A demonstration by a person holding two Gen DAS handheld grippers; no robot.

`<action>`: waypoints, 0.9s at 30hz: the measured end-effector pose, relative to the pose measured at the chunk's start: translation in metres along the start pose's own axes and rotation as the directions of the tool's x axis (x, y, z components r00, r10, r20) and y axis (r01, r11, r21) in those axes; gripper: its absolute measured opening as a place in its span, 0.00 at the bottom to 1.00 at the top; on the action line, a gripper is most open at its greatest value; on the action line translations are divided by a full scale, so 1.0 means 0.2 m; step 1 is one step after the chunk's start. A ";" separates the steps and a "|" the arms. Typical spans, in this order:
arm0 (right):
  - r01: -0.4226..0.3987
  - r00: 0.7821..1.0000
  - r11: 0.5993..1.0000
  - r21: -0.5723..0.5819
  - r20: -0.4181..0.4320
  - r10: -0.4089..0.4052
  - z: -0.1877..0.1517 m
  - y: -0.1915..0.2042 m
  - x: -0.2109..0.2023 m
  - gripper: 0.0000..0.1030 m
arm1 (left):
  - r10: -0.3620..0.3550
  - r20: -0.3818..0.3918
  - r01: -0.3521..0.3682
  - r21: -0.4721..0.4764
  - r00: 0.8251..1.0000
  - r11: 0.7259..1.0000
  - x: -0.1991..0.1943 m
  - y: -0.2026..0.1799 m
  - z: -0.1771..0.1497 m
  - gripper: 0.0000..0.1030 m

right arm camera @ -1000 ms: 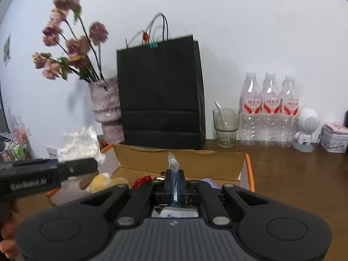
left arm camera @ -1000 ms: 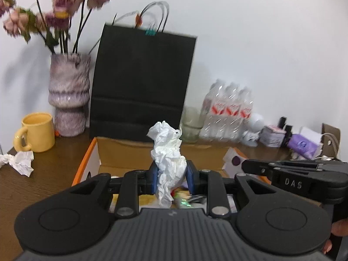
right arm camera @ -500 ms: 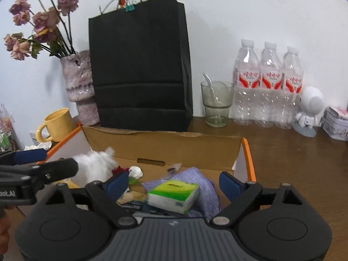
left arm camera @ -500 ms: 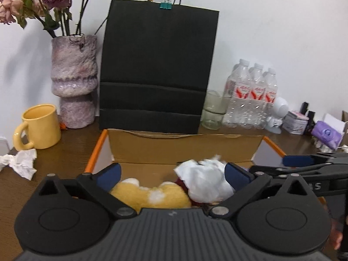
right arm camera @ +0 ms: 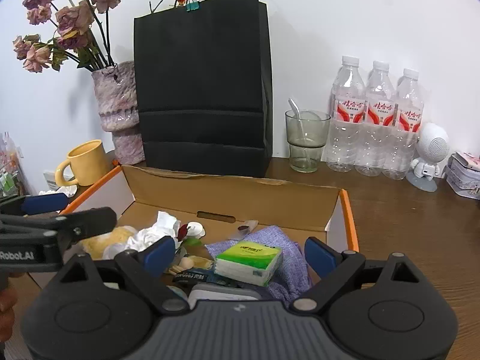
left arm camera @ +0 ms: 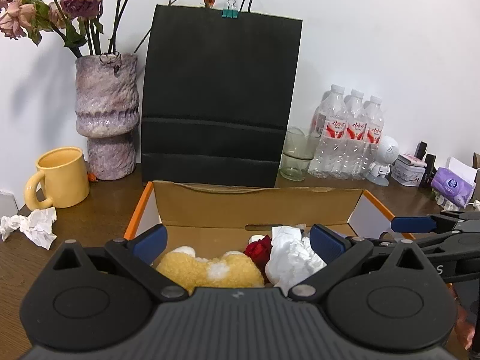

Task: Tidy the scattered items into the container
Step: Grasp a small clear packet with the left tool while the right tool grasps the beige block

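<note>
Your left gripper (left arm camera: 237,244) hangs over the near edge of the cardboard box (left arm camera: 258,207) with its jaws spread wide; they have just been opening, and nothing is pinched between them. Directly beneath lie a yellow plush toy (left arm camera: 207,267) and a crumpled white tissue (left arm camera: 292,258), both resting inside the box, the tissue just beside a red rose head (left arm camera: 259,247).

Your right gripper (right arm camera: 240,253) is likewise spread wide above the same box, jaws just opened, gripping nothing. Under it sits a green-topped tissue pack (right arm camera: 249,262) on a purple cloth (right arm camera: 282,240); a small clear wrapper (right arm camera: 247,226) lies beyond these on the box floor, near the far wall's slot.

Outside the box, on the wooden table (right arm camera: 405,219), one crumpled paper wad (left arm camera: 33,225) remains loose, left of the box and in front of the yellow mug (left arm camera: 60,177).

Behind the box stands a black paper bag (left arm camera: 219,99), upright against the wall. To its left, a mottled vase (left arm camera: 106,114) with dried roses. To its right, a glass tumbler (right arm camera: 306,141) holding a spoon, three water bottles (right arm camera: 378,120), and a small white robot figure (right arm camera: 429,156).
</note>
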State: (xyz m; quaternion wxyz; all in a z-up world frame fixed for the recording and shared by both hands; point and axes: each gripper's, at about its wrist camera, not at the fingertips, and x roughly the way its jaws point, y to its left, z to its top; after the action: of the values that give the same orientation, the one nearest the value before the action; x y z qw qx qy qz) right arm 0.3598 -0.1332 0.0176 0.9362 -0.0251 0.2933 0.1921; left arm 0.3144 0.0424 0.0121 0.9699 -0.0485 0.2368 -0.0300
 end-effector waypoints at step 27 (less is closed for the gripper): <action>0.070 0.997 0.998 -0.003 -0.026 -0.070 -0.57 0.13 -0.49 0.90 | 0.039 -0.116 -0.054 -0.128 0.993 0.990 -0.41 0.28 -0.42 0.85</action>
State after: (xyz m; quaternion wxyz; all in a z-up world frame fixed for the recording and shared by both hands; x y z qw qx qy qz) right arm 0.2154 -0.1609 -0.0199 0.9384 -0.0387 0.3044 0.1589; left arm 0.2042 0.0976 -0.0310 0.9501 -0.1045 0.2937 0.0054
